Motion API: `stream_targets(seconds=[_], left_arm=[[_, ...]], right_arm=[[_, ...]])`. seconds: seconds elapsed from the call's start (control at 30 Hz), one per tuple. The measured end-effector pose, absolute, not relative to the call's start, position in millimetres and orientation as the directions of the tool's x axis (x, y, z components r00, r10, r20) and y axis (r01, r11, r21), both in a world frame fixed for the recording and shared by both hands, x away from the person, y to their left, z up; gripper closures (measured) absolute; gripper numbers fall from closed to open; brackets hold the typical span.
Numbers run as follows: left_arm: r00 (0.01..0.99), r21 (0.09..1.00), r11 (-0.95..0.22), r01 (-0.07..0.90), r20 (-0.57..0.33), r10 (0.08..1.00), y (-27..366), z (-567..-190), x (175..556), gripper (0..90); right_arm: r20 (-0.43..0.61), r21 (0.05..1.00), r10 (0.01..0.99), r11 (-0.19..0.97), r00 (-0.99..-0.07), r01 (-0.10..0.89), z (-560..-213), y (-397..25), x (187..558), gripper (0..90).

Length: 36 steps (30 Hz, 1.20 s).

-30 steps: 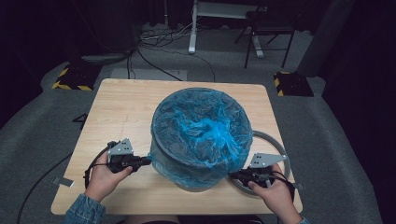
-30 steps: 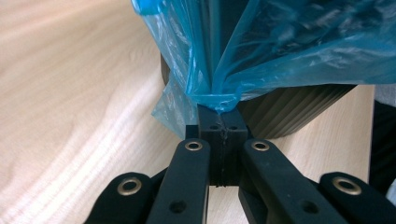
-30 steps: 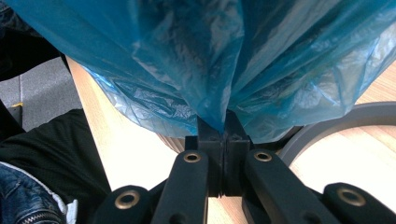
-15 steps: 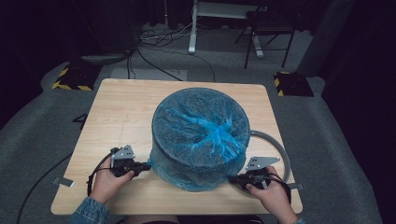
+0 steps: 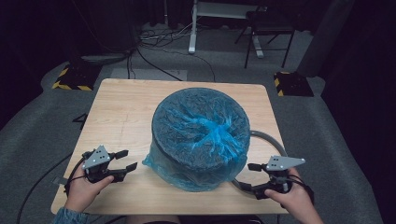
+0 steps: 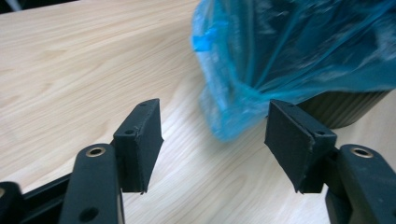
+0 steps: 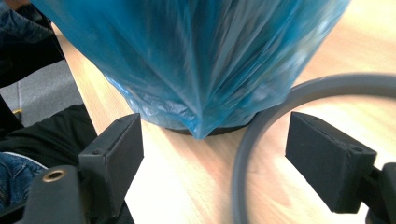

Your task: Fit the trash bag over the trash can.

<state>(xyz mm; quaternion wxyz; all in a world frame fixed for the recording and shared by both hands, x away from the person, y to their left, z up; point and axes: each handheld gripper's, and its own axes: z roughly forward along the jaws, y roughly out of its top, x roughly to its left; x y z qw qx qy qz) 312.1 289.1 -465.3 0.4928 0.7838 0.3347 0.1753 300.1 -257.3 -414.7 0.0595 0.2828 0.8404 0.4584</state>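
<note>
High view looks down on a light wooden table (image 5: 121, 116) with rounded corners, standing on grey carpet in a dark room. Beyond its far edge there are loose cables (image 5: 149, 51), a white stand (image 5: 194, 28) and a dark chair (image 5: 268, 32), and yellow-and-black striped blocks (image 5: 70, 79) lie off both far corners.

A round dark bin (image 5: 201, 130) stands upside down near the middle of the table, closer to the near edge, with its long axis upright and its flat base facing up. A blue plastic bag (image 5: 217, 135) is stretched over it, gathered to a knot on top, and loose film spills onto the wood at the near edge. A grey ring (image 5: 271, 142) lies flat by the bin's right side. No writing or label can be read.

Toward the near left corner, the left gripper (image 5: 127, 160) lies just clear of the bag's hem, its jaws wide apart and empty; in the left gripper view the blue film (image 6: 233, 121) hangs between and beyond the pads. Toward the near right corner, the right gripper (image 5: 250, 176) also has its jaws spread wide with nothing held; in the right gripper view the grey ring (image 7: 252, 140) curves across the gap between them.
</note>
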Motion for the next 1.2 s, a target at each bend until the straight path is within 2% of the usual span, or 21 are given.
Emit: stream_targets(seconds=[0.27, 0.57, 1.2], left_arm=[[0.677, 0.866, -0.325, 0.381, -0.022, 0.735, 297, -474, 316, 33.8], [0.666, 0.836, -0.353, 0.419, -0.019, 0.746, 297, -483, 320, 32.4], [0.654, 0.815, -0.354, 0.458, -0.039, 0.756, 298, -491, 321, 31.2]], right_arm=[[0.078, 0.865, 0.579, 0.365, -0.811, 0.344, -356, -274, 301, 17.3], [0.025, 0.895, 0.591, 0.346, -0.806, 0.281, -298, -266, 311, 17.1], [0.005, 0.908, 0.563, 0.344, -0.826, 0.240, -230, -222, 351, 16.7]])
